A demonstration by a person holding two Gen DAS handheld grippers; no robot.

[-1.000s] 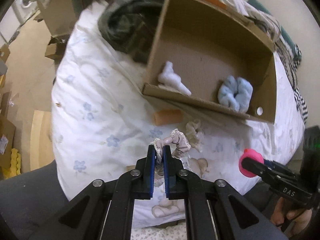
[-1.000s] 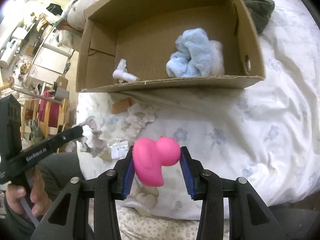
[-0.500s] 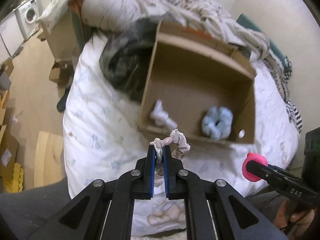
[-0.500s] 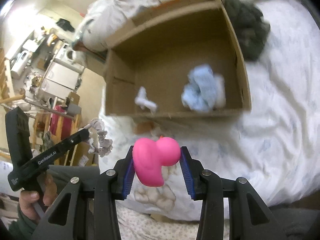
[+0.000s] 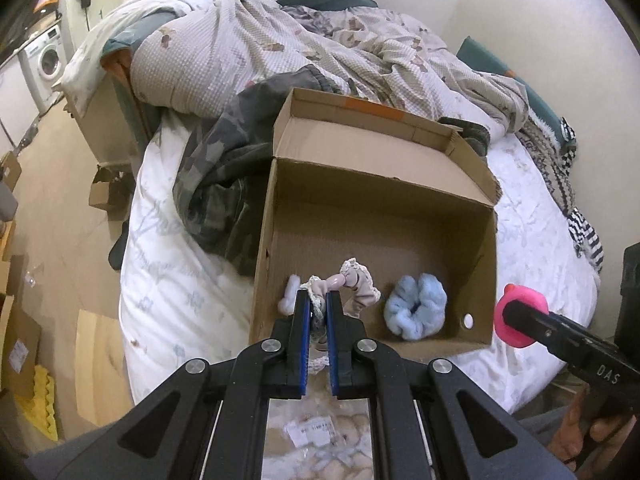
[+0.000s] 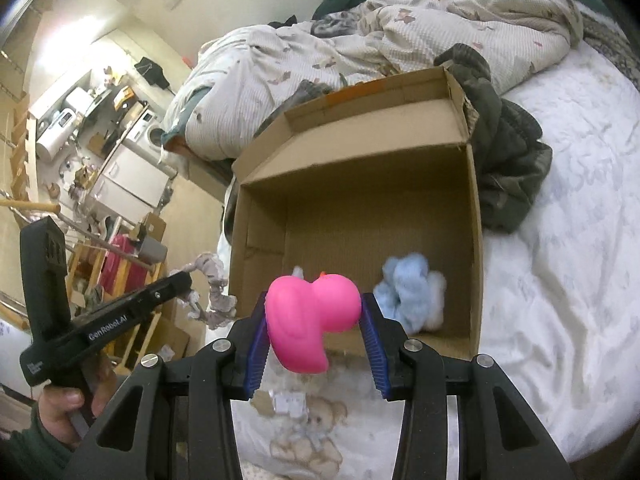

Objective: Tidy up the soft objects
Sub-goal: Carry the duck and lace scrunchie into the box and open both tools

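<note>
Both grippers have risen above the cardboard box (image 5: pixel 376 216) since the earlier frame. Left gripper (image 5: pixel 319 312) fingers pinch a limp, light scrunchie (image 5: pixel 356 280) at lower centre; right gripper (image 6: pixel 314 316) fingers squeeze a soft, pliant pink duck (image 6: pixel 312 312) by its flanks.

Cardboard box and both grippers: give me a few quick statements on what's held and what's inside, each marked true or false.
1. The right gripper is shut on a pink duck. True.
2. The left gripper is open and holds nothing. False: its fingers pinch a frilly scrunchie.
3. A blue scrunchie lies inside the cardboard box. True.
4. The box sits on the floor. False: it rests on the bed.
5. A dark jacket lies inside the box. False: it lies beside it.
</note>
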